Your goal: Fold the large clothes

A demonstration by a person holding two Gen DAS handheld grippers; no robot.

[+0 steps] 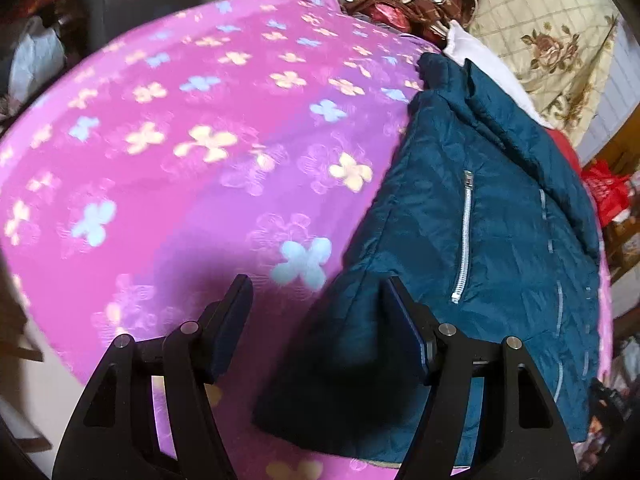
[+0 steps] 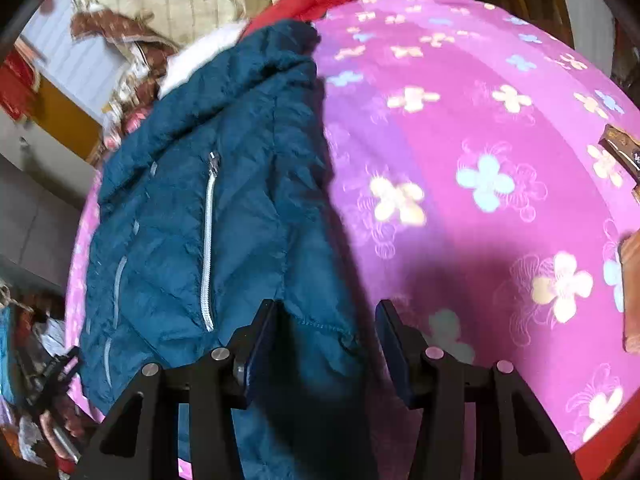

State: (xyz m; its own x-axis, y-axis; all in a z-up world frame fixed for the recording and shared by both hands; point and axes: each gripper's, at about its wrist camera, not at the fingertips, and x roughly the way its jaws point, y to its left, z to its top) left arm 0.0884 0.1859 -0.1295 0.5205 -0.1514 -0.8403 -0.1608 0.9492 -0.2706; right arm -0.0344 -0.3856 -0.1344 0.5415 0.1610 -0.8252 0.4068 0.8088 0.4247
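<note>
A dark teal quilted jacket (image 1: 480, 220) with a silver pocket zipper lies folded lengthwise on a pink flowered bedsheet (image 1: 180, 140). My left gripper (image 1: 318, 280) hovers open over the jacket's near corner. That corner rises against the inside of the right-hand finger, and bare sheet shows by the other finger. In the right wrist view the jacket (image 2: 180, 220) fills the left half of the bedsheet (image 2: 480, 120). My right gripper (image 2: 326, 304) stands open astride the jacket's stitched hem edge. The cloth lies beside the left finger, with a gap to the right one.
A cream floral quilt (image 1: 552, 40) and a white cloth (image 1: 480, 60) are piled beyond the jacket's collar. A red bag (image 1: 604, 192) sits past the bed's edge. Brown objects (image 2: 620, 148) lie on the sheet at the right. Clutter (image 2: 36, 340) covers the floor at the left.
</note>
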